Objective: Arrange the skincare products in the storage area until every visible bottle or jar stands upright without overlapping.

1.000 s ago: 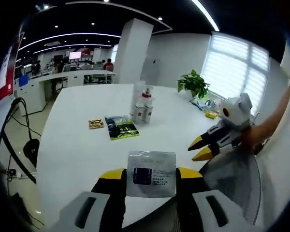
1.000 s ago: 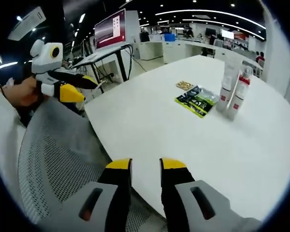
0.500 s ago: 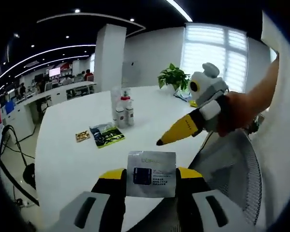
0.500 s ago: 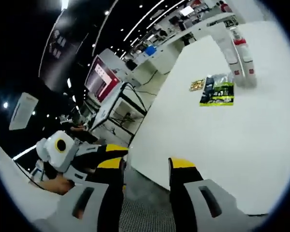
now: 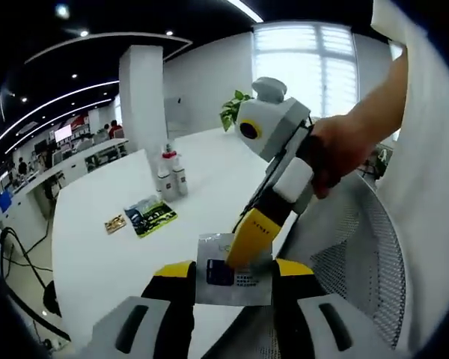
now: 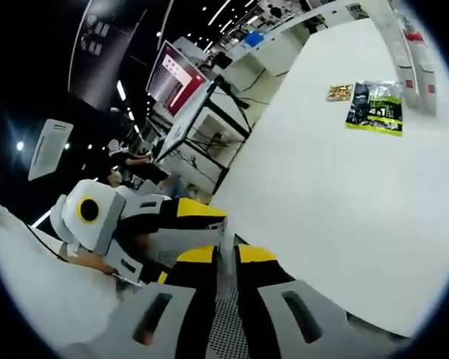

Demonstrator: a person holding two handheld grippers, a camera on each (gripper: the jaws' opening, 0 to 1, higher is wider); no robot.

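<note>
We find little lettering that reads. The silver sachet (image 5: 234, 262) between the left gripper's jaws carries a faint brand line across its top, too pale for us to make out, a dark square panel, and small lines of print beside it that we cannot read. The green packet (image 5: 151, 217) on the table (image 5: 97, 254) bears white lettering, blurred in the left gripper view and no clearer in the right gripper view (image 6: 374, 108). The bottles (image 5: 170, 174) show red bands; any labels are too small. The screen (image 6: 178, 71) in the right gripper view shows pale panels, illegible.
</note>
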